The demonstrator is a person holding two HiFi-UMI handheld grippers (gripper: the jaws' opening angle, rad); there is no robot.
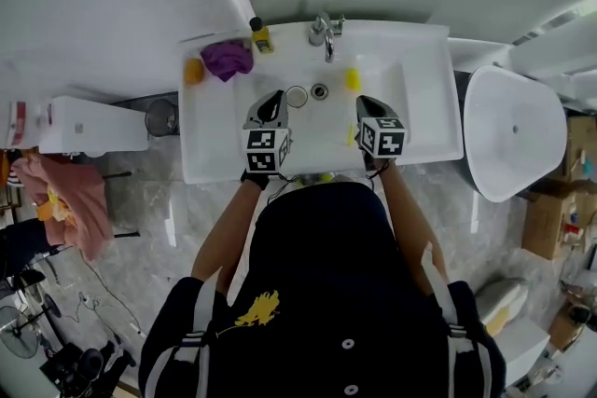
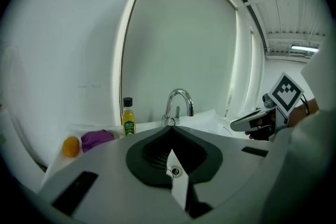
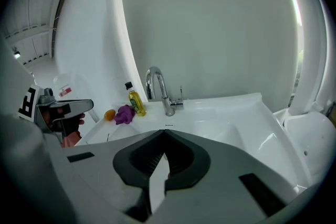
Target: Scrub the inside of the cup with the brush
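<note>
In the head view a white sink (image 1: 429,107) lies below me. A small clear cup (image 1: 297,96) stands in the basin beside the drain (image 1: 320,91). A yellow item (image 1: 353,79), perhaps the brush, lies in the basin to the right of the drain. My left gripper (image 1: 277,99) hovers over the basin's near left part, just left of the cup, shut and empty. My right gripper (image 1: 366,103) hovers at the near right, also shut and empty. In the left gripper view its jaws (image 2: 170,131) meet below the faucet. The right gripper's jaws (image 3: 164,134) meet likewise in its own view.
A chrome faucet (image 1: 326,34) stands at the sink's back. On the back left ledge are a purple cloth (image 1: 227,58), an orange object (image 1: 193,70) and a bottle of yellow liquid (image 1: 260,34). A white fixture (image 1: 513,130) stands at the right, a white box (image 1: 89,124) at the left.
</note>
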